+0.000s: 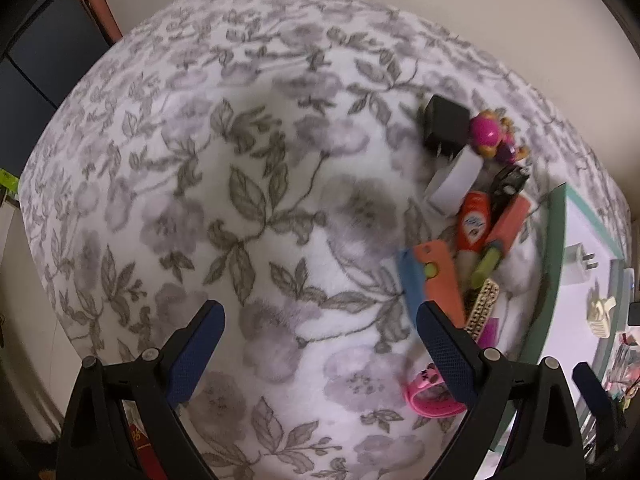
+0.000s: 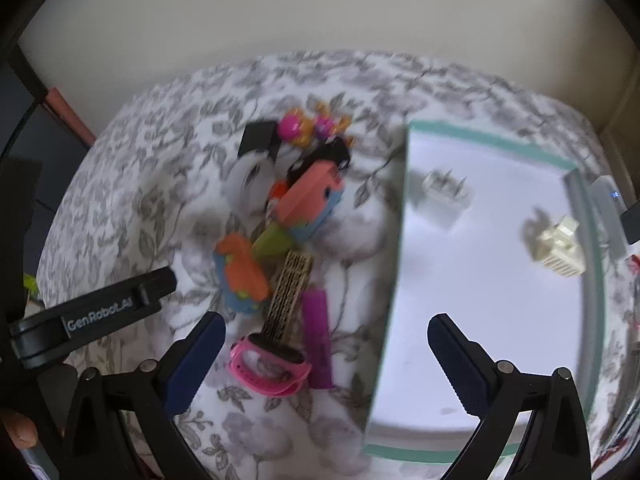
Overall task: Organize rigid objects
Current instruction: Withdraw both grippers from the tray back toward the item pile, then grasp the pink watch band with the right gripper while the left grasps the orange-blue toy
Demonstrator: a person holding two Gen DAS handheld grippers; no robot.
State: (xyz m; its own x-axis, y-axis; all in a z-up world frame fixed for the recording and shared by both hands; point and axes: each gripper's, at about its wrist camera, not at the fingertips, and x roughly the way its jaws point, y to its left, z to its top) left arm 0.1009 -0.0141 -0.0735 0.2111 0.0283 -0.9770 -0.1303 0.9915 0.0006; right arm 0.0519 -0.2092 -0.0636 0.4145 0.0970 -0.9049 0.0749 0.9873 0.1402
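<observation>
A heap of small rigid objects lies on a floral blanket (image 1: 280, 160): a black charger (image 1: 446, 126), a pink toy figure (image 1: 486, 132), a white block (image 1: 456, 182), an orange tube (image 1: 474, 226), an orange-and-blue toy (image 2: 240, 276), a gold tower model (image 2: 288, 296), a purple bar (image 2: 318, 340) and a pink wristband (image 2: 268, 368). A white box with a green rim (image 2: 480, 280) holds a white plug (image 2: 446, 196) and a cream clip (image 2: 558, 246). My left gripper (image 1: 320, 320) is open and empty, left of the heap. My right gripper (image 2: 326, 332) is open and empty above the wristband and the box edge.
The left gripper's black body (image 2: 92, 316) shows at the left of the right wrist view. A beige wall (image 2: 320, 20) runs behind the blanket. Dark furniture (image 1: 36, 52) stands at the far left. More clutter (image 1: 624, 360) lies past the box's right side.
</observation>
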